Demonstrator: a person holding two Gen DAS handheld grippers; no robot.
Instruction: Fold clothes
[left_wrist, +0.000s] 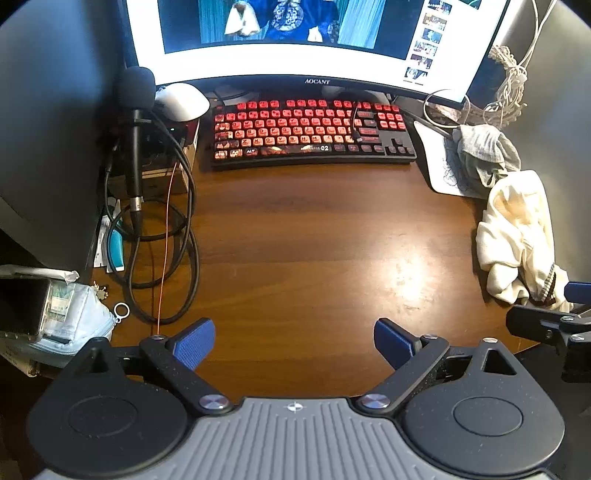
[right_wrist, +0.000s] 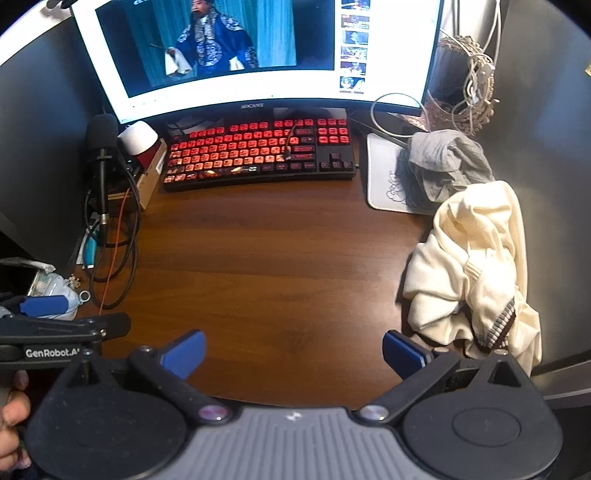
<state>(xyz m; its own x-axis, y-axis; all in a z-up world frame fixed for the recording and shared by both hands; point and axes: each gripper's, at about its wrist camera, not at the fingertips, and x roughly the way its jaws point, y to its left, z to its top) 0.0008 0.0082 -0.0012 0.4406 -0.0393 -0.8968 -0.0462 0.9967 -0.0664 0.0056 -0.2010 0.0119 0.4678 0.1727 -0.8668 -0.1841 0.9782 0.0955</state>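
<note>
Both claws hang wide open and empty over the brown wooden counter (left_wrist: 295, 236): left claw (left_wrist: 294, 345), right claw (right_wrist: 293, 350). The crumpled cream knit garment (right_wrist: 476, 266) lies at the counter's right edge, a bunched grey cloth (right_wrist: 443, 162) just beyond it.

Left gripper (left_wrist: 294, 341): black linkage arms, blue ribbed finger pads (left_wrist: 195, 347), silver pivot screws, grey ribbed centre plate, two black round housings. Right gripper (right_wrist: 293, 350): identical build. White "GenRobot.AI" lettering showed on the left unit's black side bar.
</note>
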